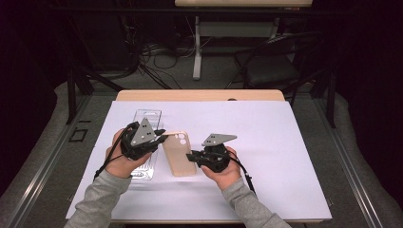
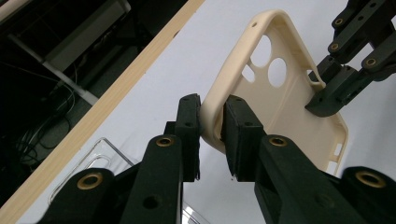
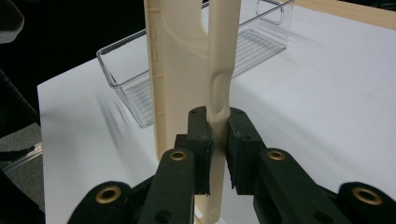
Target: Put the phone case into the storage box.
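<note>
Both grippers, L (image 2: 211, 122) & R (image 3: 218, 135), clamp opposite edges of beige phone case (image 1: 178, 153).

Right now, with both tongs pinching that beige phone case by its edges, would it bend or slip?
The phone case is a thin open shell with cutouts, so it probably flexes and weighs little. The left tongs and right tongs each pinch only a narrow side wall, so it could twist or slip if they pull apart.

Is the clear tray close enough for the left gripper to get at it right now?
Probably yes for closeness: the clear tray lies right under the left gripper. But its fingers are clamped on the cream phone case, which the right gripper also holds, so it would have to let go first.
</note>
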`<state>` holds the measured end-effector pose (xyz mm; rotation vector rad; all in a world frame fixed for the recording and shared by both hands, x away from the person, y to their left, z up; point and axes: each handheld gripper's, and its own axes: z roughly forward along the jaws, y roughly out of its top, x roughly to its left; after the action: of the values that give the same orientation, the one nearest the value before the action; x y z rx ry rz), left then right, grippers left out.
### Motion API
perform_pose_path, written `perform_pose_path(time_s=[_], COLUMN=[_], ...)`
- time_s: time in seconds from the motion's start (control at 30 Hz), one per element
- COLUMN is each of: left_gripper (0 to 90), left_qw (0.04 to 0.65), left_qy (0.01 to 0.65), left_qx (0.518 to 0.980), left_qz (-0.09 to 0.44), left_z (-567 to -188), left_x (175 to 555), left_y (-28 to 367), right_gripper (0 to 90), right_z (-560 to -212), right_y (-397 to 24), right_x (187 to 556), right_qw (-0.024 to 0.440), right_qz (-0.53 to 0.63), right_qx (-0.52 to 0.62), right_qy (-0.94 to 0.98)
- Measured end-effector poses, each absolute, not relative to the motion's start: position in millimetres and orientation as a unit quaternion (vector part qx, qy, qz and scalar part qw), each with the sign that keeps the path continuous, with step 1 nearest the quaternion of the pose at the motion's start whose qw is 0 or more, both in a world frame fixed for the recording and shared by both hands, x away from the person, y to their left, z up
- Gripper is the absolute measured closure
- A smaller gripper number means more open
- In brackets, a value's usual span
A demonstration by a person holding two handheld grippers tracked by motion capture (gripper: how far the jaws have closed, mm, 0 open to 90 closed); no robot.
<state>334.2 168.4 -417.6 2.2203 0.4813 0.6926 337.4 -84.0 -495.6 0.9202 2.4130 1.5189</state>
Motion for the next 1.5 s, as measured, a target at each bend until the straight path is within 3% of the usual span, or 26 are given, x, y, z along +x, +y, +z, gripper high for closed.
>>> perform_pose_path(time_s=[1.17,1.5], left_gripper=[79.2,79.2], left_qw=[0.379,0.384], left_qy=[0.199,0.205], left_qx=[0.868,0.865], left_qz=[0.25,0.25], left_z=[-417.4,-418.8], left_x=[337.1,339.1], left_y=[171.7,174.1], right_gripper=[80.2,72.4], right_z=[-496.4,-496.5], right_y=[-83.7,-84.4], right_x=[338.2,339.5], right_qw=[0.064,0.058], right_qz=[0.506,0.508], right_qx=[0.309,0.312], right_qy=[0.803,0.801])
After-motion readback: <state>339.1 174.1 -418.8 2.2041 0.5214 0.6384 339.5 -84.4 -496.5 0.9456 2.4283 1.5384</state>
